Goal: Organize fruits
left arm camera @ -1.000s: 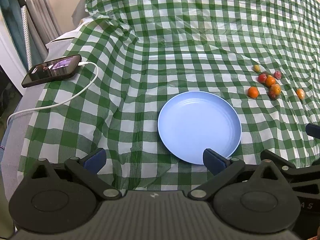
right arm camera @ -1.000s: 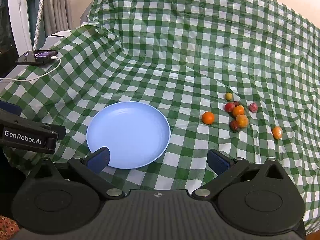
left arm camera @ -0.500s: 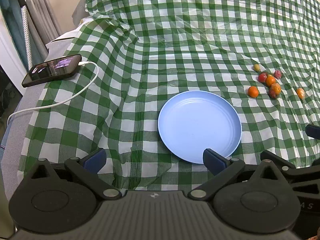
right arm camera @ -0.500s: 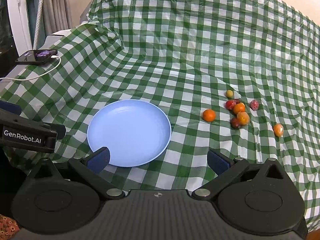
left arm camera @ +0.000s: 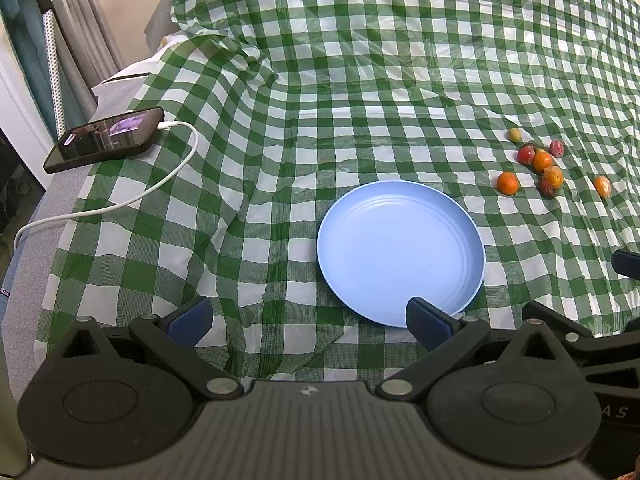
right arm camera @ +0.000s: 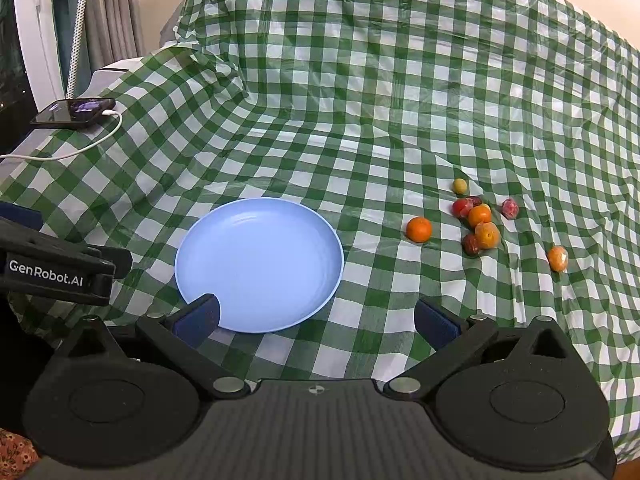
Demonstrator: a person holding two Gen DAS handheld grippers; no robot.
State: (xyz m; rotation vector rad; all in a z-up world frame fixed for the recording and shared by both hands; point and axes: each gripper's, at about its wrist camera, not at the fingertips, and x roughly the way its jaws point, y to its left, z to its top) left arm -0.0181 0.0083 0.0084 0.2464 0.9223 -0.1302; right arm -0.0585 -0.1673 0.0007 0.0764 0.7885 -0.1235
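Clearly nothing is gripped yet: the left gripper (left arm camera: 308, 318) and the right gripper (right arm camera: 316, 316) both hang with jaws spread wide and empty above the near edge of the cloth (right arm camera: 360, 100).

On the tabletop, the blue plate (right arm camera: 260, 264) sits bare at lower centre of the right view. The fruits lie to its right, at mid-right of the frame, well apart from it. One orange (right arm camera: 419, 229) sits alone, nearest the plate. Beyond it a tight cluster (right arm camera: 478, 220) packs orange and red pieces touching one another, with a small yellow fruit (right arm camera: 460, 185) just above and a red one (right arm camera: 510, 208) at its right. Another orange (right arm camera: 557, 258) lies off alone toward the right edge; it looks shiny, perhaps wrapped, though I cannot tell.

These look light, round and smooth, so they probably roll and slip easily, and the red ones may bruise. I would close gently across the widest part, from above. The lone orange seems the easiest start, since it has free room on both sides. The cloth is wrinkled and glossy, so a nudged fruit could wander.
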